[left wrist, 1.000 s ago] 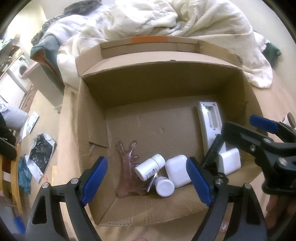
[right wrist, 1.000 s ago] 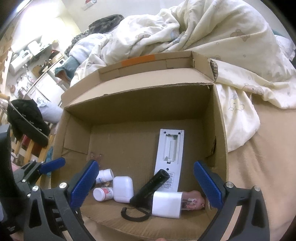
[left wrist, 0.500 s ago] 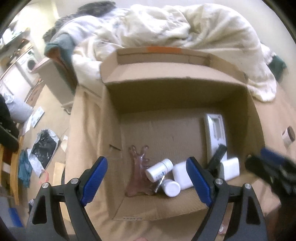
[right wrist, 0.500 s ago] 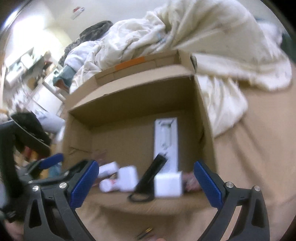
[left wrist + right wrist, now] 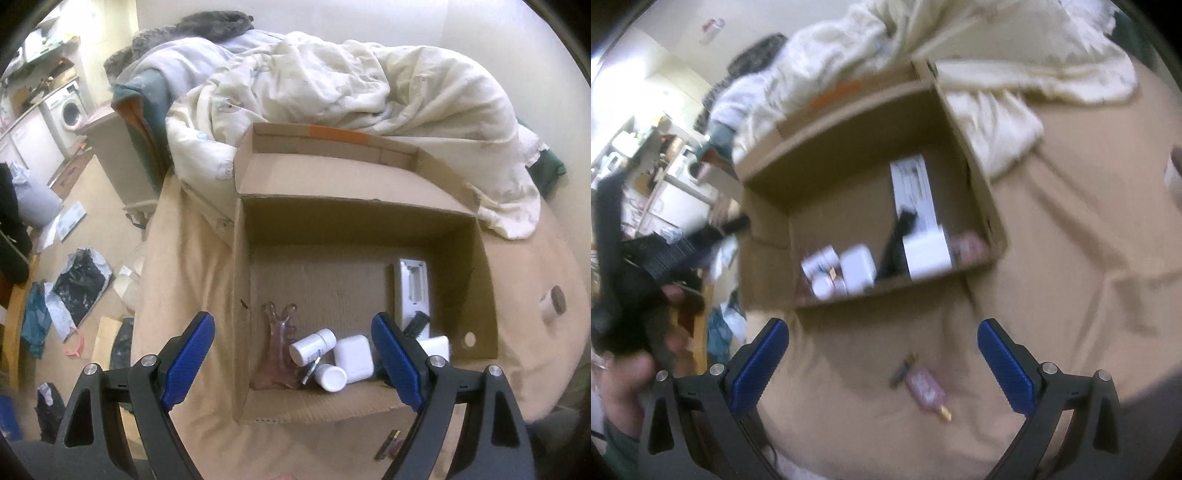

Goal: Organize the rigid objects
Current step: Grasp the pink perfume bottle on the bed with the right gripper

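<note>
An open cardboard box (image 5: 240, 295) (image 5: 982, 192) stands on a tan bedsheet. Inside lie two white pill bottles (image 5: 314, 345), a white case (image 5: 354, 356), a pink claw clip (image 5: 277, 354), a white remote (image 5: 412, 291) (image 5: 914, 192), a black stick-shaped item (image 5: 899, 243) and a white block (image 5: 927, 254). My left gripper (image 5: 293, 363) is open and empty above the box's near edge. My right gripper (image 5: 882, 363) is open and empty over the sheet in front of the box. A small pink object (image 5: 925, 387) and a dark stick (image 5: 903, 369) lie between its fingers' line, below them.
A rumpled cream duvet (image 5: 351, 85) lies behind the box. A small white jar with a brown lid (image 5: 552, 302) (image 5: 1174, 170) sits on the sheet to the right. The floor at left holds clutter (image 5: 74, 284). A washing machine (image 5: 70, 109) stands far left.
Both grippers have pulled back and up from the box. The right one has swung right and lower, bringing the pink object on the sheet into view. Both stay open.
</note>
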The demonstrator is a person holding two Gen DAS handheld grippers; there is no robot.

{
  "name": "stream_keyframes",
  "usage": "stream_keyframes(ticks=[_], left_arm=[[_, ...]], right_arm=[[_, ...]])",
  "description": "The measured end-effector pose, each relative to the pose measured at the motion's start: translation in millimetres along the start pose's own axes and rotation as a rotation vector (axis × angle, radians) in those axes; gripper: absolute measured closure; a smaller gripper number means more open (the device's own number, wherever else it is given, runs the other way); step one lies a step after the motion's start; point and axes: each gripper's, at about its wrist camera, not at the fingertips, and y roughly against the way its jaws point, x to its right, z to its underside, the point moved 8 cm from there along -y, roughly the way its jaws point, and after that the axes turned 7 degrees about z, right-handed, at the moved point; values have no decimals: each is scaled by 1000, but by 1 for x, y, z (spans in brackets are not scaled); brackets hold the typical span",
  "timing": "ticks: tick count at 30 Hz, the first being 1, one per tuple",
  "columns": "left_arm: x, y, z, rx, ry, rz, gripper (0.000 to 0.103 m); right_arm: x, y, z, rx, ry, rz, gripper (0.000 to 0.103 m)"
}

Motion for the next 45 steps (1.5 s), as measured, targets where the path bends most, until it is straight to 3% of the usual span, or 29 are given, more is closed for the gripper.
stream_keyframes(ticks=[5, 6, 7, 9, 14, 16, 20, 22, 28, 33, 38, 45], left_arm=[[0, 4, 1, -5, 10, 15, 18], [0, 4, 1, -7, 15, 20, 18], [0, 4, 1, -9, 18, 23, 18], [0, 4, 0, -12, 25, 30, 18], [1, 7, -2, -8, 38, 47, 18], [1, 9, -2, -3, 38, 50, 18], [2, 12, -4, 15, 26, 34, 18], [6, 18, -6, 36, -1, 33, 18], [11, 20, -5, 44, -26, 39, 18], [9, 17, 1, 20, -30, 33, 18], [17, 21, 21, -15, -60, 72, 18], [49, 18, 73, -81, -171, 103, 18]], right_arm=[[12, -41, 40, -139, -76, 47, 0], [12, -48, 45, -152, -76, 51, 7], [12, -54, 50, -167, -72, 56, 24], [12, -67, 58, -206, -51, 83, 42], [3, -79, 66, -206, 110, 204, 49], [4, -88, 73, -223, 151, 269, 61], [3, -90, 75, -204, 215, 320, 69], [4, -84, 72, -188, 182, 292, 76], [1, -52, 51, -126, 98, 182, 77], [-6, -16, 22, -58, 100, 104, 77], [-14, 32, -20, 77, 164, 32, 77], [-14, 68, -43, 236, 236, -22, 76]])
